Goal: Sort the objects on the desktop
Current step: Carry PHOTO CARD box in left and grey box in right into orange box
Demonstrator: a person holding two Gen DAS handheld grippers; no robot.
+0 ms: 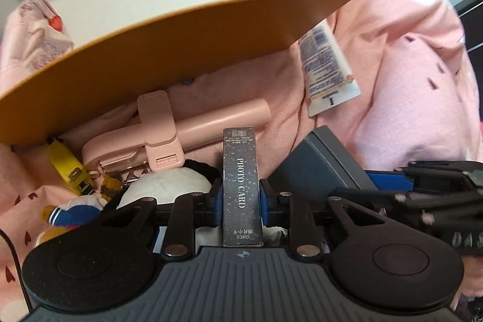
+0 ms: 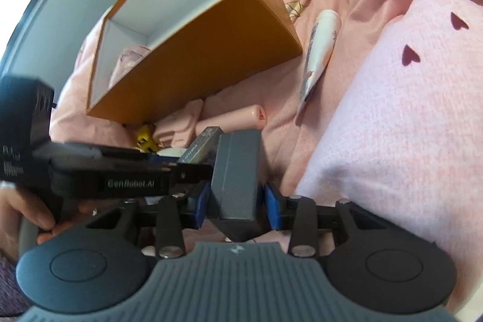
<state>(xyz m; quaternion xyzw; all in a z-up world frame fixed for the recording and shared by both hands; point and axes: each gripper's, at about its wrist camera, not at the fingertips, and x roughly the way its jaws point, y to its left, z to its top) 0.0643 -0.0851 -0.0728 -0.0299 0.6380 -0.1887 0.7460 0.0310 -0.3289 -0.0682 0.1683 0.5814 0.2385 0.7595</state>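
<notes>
Filling the upper left of the left wrist view, the orange box lies open; at centre the left gripper jaws clamp the photo card box. In the right wrist view, lower centre, the right gripper jaws pinch the grey box.

Speckled dark photo card box upright beside tilted grey box, orange box behind
</notes>
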